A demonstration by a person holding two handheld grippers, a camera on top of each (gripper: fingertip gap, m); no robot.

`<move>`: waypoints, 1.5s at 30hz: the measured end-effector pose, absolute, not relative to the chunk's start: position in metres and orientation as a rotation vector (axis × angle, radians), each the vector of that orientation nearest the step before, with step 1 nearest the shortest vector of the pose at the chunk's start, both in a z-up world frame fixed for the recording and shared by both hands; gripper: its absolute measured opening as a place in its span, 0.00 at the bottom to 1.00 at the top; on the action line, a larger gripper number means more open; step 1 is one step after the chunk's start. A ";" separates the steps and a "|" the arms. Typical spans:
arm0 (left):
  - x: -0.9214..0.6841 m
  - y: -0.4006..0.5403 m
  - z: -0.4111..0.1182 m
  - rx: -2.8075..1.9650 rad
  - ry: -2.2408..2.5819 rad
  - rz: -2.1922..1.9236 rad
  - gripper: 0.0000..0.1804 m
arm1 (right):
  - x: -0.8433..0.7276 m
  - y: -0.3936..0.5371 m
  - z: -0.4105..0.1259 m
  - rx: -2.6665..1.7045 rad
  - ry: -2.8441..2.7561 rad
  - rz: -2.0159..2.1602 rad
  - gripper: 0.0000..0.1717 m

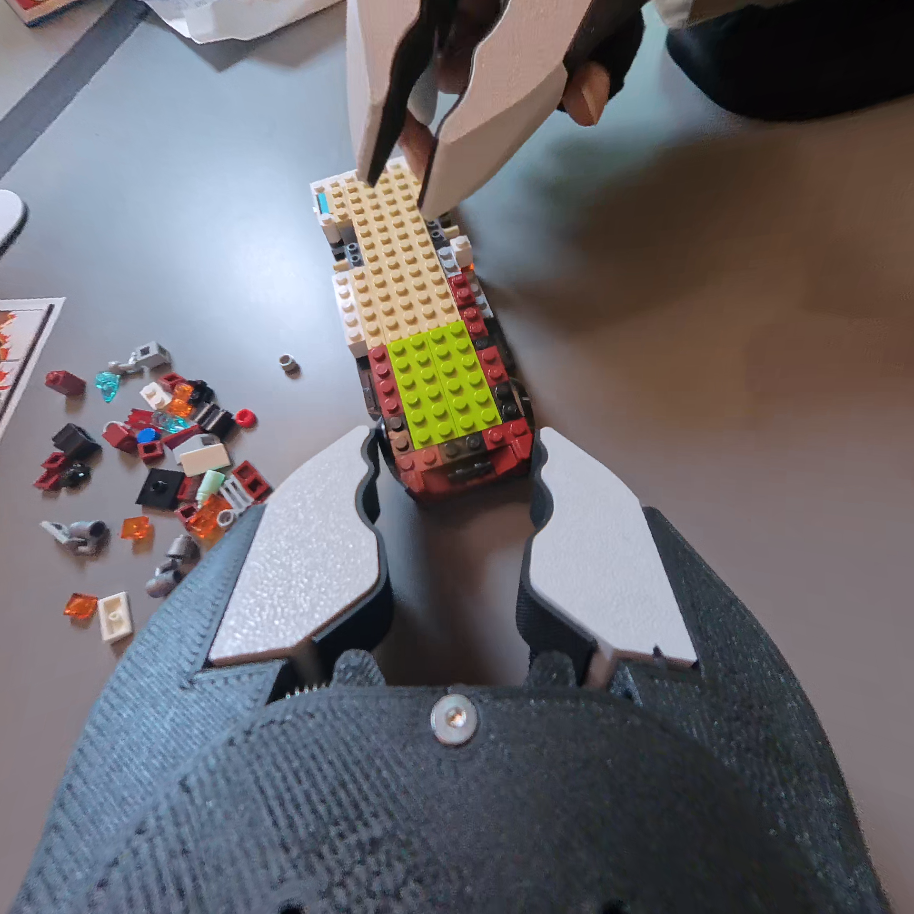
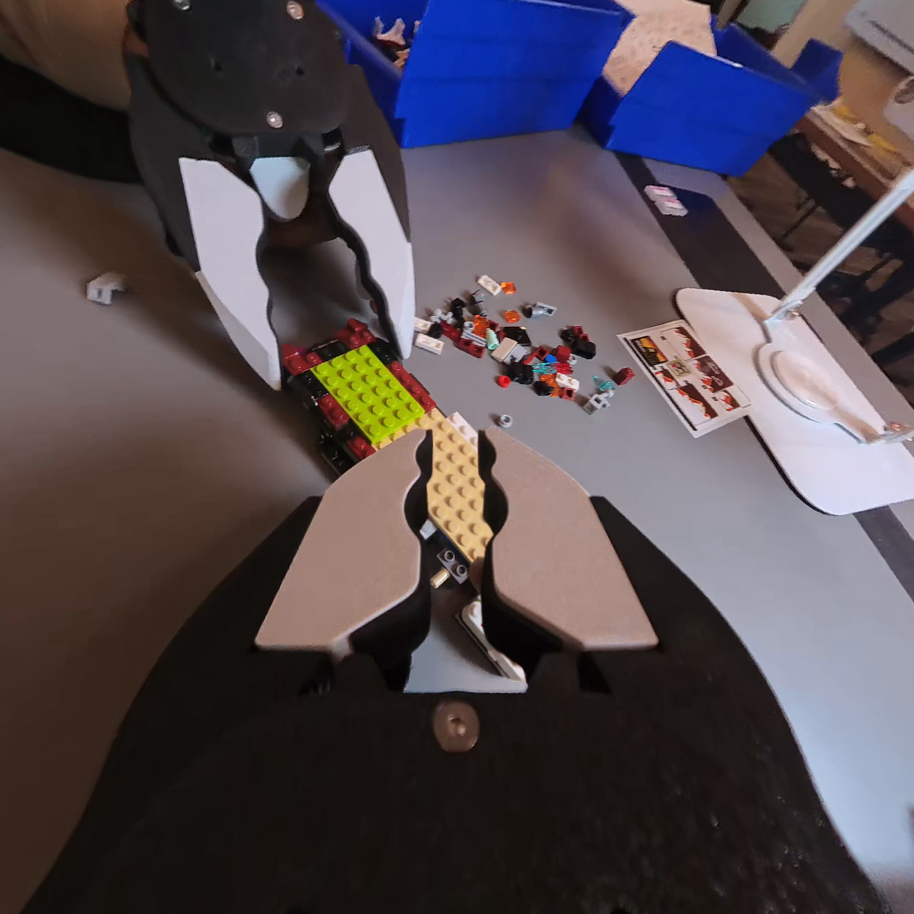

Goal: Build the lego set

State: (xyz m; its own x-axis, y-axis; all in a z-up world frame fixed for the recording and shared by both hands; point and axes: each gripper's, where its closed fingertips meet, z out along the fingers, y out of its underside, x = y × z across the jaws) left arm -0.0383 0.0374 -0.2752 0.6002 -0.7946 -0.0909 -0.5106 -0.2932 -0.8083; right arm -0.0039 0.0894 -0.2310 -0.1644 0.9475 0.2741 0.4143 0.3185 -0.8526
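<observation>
Long brick-built vehicle model (image 1: 420, 316), tan and lime-green studded top, dark-red sides: lies on grey tabletop (image 1: 692, 395).

Left gripper (image 1: 455, 445): fingers clamp its dark-red end, seemingly steadying it.

Right gripper (image 2: 455, 445): fingers slightly parted over tan end, gripping nothing.

Loose small bricks (image 1: 148, 460): heaped beside.

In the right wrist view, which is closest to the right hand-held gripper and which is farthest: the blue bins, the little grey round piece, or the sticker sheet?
From the right hand-held gripper:
1. Grey round piece, just right of the fingertips.
2. Sticker sheet, farther right, by the white lamp base.
3. Blue bins, at the table's far edge.
</observation>
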 end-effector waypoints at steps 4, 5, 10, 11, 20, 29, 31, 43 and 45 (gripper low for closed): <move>-0.044 0.046 -0.273 -1.952 1.005 -0.350 0.32 | -0.003 0.113 -0.229 -1.330 -1.577 0.739 0.11; -0.045 0.047 -0.273 -1.949 0.997 -0.337 0.32 | -0.003 0.118 -0.229 -1.343 -1.551 0.714 0.11; -0.051 0.053 -0.272 -1.942 0.974 -0.283 0.31 | -0.002 0.125 -0.230 -1.377 -1.501 0.676 0.12; -0.052 0.053 -0.272 -1.943 0.970 -0.280 0.30 | -0.002 0.125 -0.230 -1.376 -1.500 0.671 0.12; -0.055 0.055 -0.273 -1.955 0.953 -0.271 0.32 | -0.002 0.122 -0.233 -1.359 -1.521 0.651 0.13; -0.056 0.054 -0.277 -1.989 0.964 -0.284 0.32 | 0.000 0.091 -0.245 -1.216 -1.748 0.676 0.13; -0.056 0.054 -0.277 -1.989 0.963 -0.286 0.32 | -0.001 0.086 -0.250 -1.196 -1.783 0.660 0.13; -0.057 0.053 -0.278 -1.988 0.974 -0.298 0.35 | 0.000 0.083 -0.258 -1.176 -1.828 0.640 0.13; -0.058 0.054 -0.278 -1.997 0.961 -0.308 0.35 | 0.000 0.083 -0.257 -1.173 -1.829 0.634 0.13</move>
